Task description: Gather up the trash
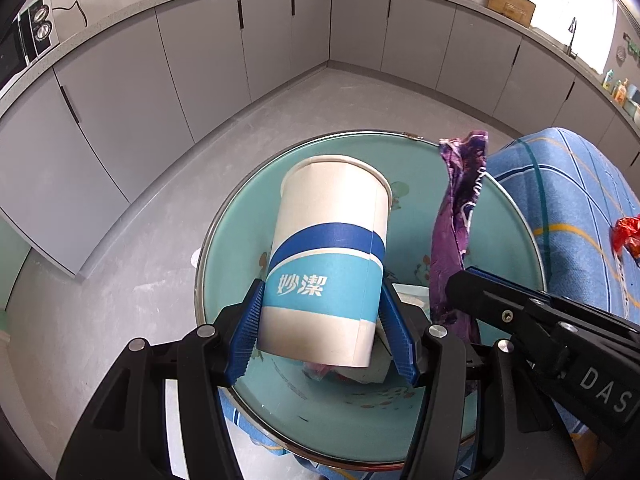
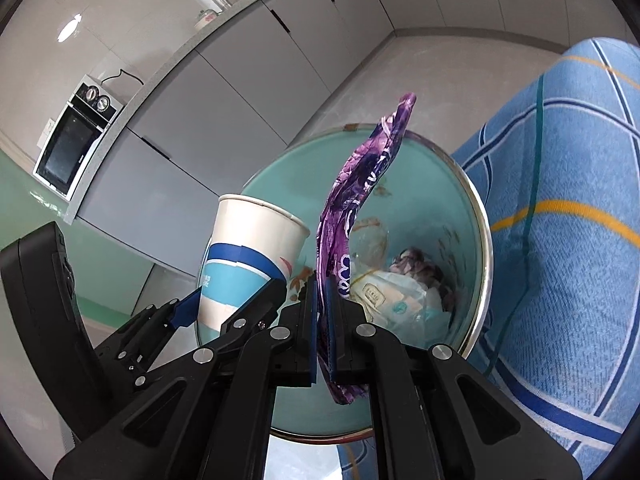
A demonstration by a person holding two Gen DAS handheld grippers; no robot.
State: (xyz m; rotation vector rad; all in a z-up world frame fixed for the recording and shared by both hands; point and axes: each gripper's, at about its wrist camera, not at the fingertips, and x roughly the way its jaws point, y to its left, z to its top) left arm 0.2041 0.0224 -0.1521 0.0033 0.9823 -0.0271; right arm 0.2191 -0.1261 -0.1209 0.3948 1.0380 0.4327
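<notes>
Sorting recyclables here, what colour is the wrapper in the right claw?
Purple with white lettering; the wrapper shows best in the right wrist view.

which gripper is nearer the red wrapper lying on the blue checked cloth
Right. The right gripper, shut on the purple wrapper, is beside the red wrapper; the left gripper, holding the paper cup, is farther off.

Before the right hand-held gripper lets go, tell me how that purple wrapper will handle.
The purple wrapper probably is floppy: it curves above the right hand-held gripper. It looks thin and crinkled, so likely light; it may flutter into the bin.
</notes>
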